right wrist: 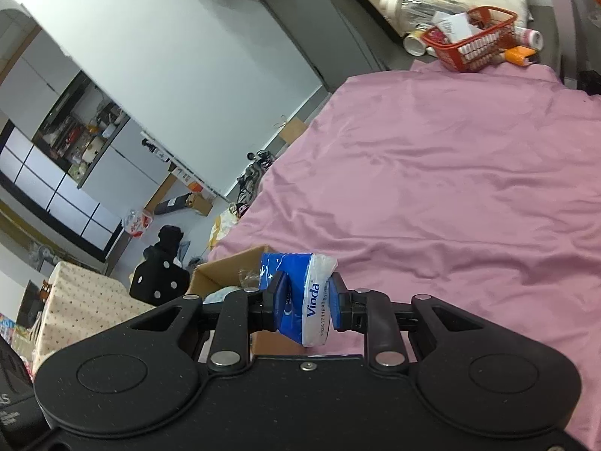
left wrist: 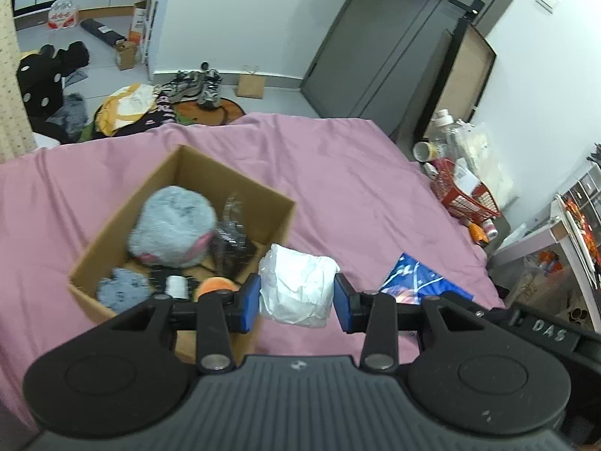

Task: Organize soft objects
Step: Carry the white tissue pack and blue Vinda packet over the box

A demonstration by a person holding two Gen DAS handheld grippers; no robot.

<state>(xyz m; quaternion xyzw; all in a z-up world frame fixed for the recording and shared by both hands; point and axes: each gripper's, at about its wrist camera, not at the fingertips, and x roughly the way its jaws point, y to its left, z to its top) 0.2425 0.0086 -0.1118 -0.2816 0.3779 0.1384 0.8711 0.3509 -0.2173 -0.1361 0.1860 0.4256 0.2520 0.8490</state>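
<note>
A crumpled white plastic bundle (left wrist: pixel 296 287) is squeezed between the blue pads of my left gripper (left wrist: pixel 297 300), just right of an open cardboard box (left wrist: pixel 180 173) on the pink bedsheet (left wrist: pixel 338 173). Inside the box lie a fluffy grey plush (left wrist: pixel 172 225), a smaller grey piece (left wrist: pixel 122 293), dark wrapped items and an orange thing (left wrist: pixel 216 285). My right gripper (right wrist: pixel 306 302) is shut on a blue and white Vinda tissue pack (right wrist: pixel 300 289), held above the sheet near the box's corner (right wrist: pixel 225 267). That tissue pack (left wrist: pixel 417 280) shows at the right in the left wrist view.
A red basket (left wrist: pixel 467 195) with bottles and cups stands past the bed's right edge, beside a shelf. Clothes, shoes and bags litter the floor beyond the bed. A grey wardrobe (left wrist: pixel 375 49) lines the far wall. The pink sheet (right wrist: pixel 469 173) spreads wide to the right.
</note>
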